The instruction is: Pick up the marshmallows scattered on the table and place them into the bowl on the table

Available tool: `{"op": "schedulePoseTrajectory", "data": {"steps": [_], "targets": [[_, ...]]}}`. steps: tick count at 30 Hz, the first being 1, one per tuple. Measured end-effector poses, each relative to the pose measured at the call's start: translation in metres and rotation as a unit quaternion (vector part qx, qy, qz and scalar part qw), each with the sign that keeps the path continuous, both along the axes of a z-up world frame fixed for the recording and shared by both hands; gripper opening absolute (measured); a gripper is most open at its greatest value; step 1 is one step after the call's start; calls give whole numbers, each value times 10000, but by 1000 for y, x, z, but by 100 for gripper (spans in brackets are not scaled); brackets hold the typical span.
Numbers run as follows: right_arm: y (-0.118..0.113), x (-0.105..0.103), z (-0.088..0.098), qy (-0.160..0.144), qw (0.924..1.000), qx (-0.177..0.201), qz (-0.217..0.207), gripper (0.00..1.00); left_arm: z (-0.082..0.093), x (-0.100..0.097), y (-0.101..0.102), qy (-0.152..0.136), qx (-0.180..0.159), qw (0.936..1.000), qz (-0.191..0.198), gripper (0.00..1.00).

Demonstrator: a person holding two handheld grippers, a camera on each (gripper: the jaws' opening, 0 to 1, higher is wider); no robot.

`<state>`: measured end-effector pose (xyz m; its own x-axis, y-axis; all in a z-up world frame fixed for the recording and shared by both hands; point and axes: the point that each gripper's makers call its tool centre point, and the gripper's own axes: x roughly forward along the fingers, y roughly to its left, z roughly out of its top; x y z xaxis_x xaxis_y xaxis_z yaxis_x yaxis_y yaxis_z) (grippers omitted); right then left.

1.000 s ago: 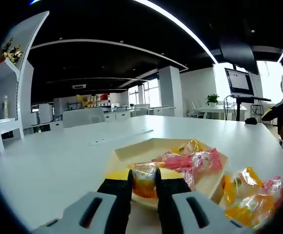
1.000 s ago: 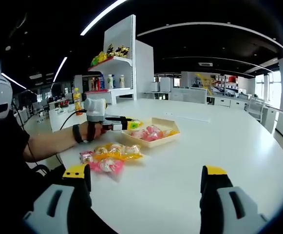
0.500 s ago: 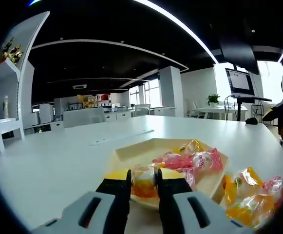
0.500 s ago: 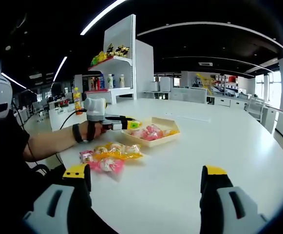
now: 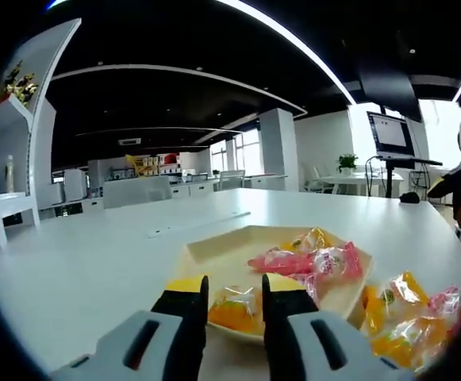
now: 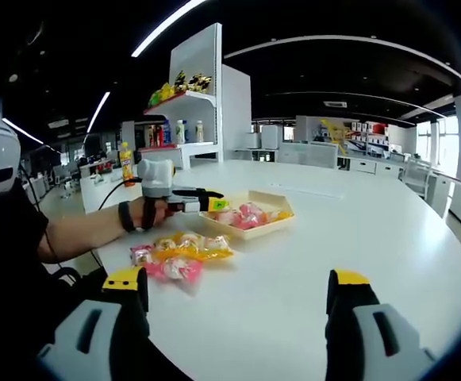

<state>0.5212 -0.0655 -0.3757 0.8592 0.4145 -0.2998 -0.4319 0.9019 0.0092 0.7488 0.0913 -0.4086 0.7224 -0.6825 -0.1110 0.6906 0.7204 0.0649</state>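
A shallow beige square bowl sits on the white table and holds pink and yellow wrapped marshmallows. An orange wrapped marshmallow lies at the bowl's near edge, between the parted jaws of my left gripper, which is open. More wrapped marshmallows lie on the table to the right of the bowl. In the right gripper view, a person's hand holds the left gripper at the bowl, with the loose pile in front of it. My right gripper is wide open over bare table, nearer than the pile.
The person's arm reaches in from the left. A white shelf unit with bottles stands behind the table. Desks and chairs fill the room beyond. The table's round edge curves close to the loose marshmallows.
My left gripper's jaws have parted and the orange marshmallow they held has dropped into the bowl's near edge. The right gripper has not moved.
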Motion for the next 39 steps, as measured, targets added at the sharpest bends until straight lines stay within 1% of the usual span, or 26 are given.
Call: {"op": "schedulePoseTrajectory", "data": {"steps": [7,13,17,22,25,27,28,30,34,36,37,39], "targets": [[0,0,0,-3,10000,-1,7,90,0,-1,0,10,-11,10000,-5,38],[0,-1,-2,11,10000,-1,4,90,1,1,3,81,-91,9999,64,41],[0,-1,-2,10,10000,4,4,90,2,0,3,108,-120,9999,61,46],[-1,-1,0,-10,10000,60,-5,90,2,-2,2,136,-182,9997,20,49],[0,-1,1,-8,10000,94,14,90,3,-4,-1,104,-167,9998,-31,53],[0,-1,0,-5,10000,59,17,90,7,-3,0,-49,-181,9998,-38,61],[0,-1,0,-3,10000,56,17,90,8,-3,0,-84,-203,9998,-22,63],[0,-1,0,0,10000,77,21,90,9,-3,1,-29,-273,9996,-25,64],[-1,-1,0,1,10000,60,0,90,8,-4,0,-28,-277,9996,-40,66],[-1,-1,0,6,10000,73,-4,90,9,-4,-1,-30,-284,9996,-56,70],[-1,-1,0,8,10000,73,-4,90,9,-4,-1,-43,-287,9996,-64,73],[0,0,0,15,10000,51,8,90,15,-2,-2,-217,-343,9992,-28,91]]}}
